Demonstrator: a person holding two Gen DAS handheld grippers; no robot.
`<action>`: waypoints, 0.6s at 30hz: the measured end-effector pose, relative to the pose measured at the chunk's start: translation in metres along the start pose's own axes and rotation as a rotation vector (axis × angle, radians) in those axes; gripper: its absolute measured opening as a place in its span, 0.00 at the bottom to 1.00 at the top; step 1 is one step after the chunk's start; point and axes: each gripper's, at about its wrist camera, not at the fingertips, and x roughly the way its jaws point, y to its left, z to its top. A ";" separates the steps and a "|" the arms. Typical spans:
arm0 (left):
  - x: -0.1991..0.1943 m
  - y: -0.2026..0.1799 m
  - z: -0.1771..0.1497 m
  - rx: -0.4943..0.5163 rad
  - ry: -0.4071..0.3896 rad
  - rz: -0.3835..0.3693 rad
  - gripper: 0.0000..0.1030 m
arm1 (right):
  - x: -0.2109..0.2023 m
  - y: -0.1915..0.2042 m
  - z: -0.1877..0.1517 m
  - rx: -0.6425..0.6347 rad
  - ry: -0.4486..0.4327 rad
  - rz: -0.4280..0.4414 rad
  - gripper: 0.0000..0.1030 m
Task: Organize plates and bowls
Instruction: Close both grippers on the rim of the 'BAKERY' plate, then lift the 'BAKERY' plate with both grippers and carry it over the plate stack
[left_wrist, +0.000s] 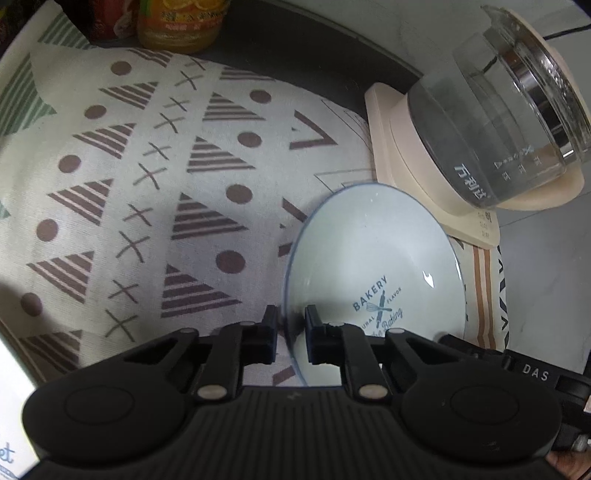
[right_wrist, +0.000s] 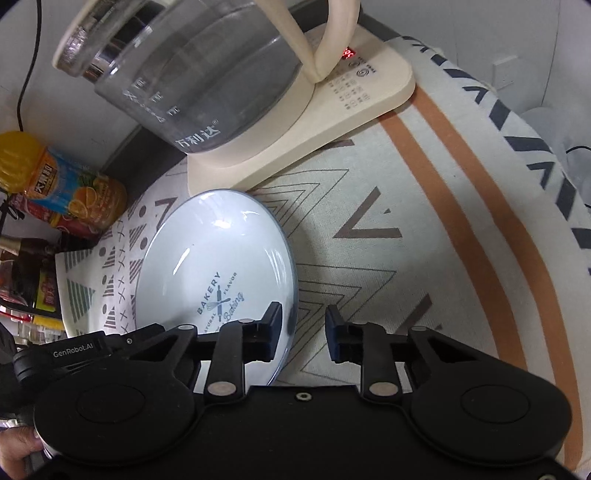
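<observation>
Left tool (left_wrist: 290, 334) is clamped on the plate's (left_wrist: 373, 258) near-left rim; right tool (right_wrist: 303, 330) straddles the opposite rim, not pinching yet. Plate sits on the worktop cloth (left_wrist: 147, 184) beside the kettle (left_wrist: 491, 129).

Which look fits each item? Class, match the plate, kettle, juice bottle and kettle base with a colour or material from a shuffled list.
Items:
1. plate
2. kettle
3. juice bottle
4. kettle base

Looks:
A. clear glass
B. cream
C. white with a blue BAKERY print
D. orange

Pairs: 1-C, 2-A, 3-D, 4-B
</observation>
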 end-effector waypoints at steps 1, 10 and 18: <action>0.001 -0.001 -0.001 0.003 -0.002 0.000 0.12 | 0.002 0.000 0.001 -0.005 0.006 0.004 0.23; -0.002 -0.005 -0.004 0.034 -0.023 0.009 0.12 | 0.015 0.000 0.001 -0.025 0.037 0.066 0.13; -0.023 -0.011 -0.001 0.075 -0.093 -0.030 0.12 | 0.002 0.007 -0.001 -0.067 0.005 0.077 0.10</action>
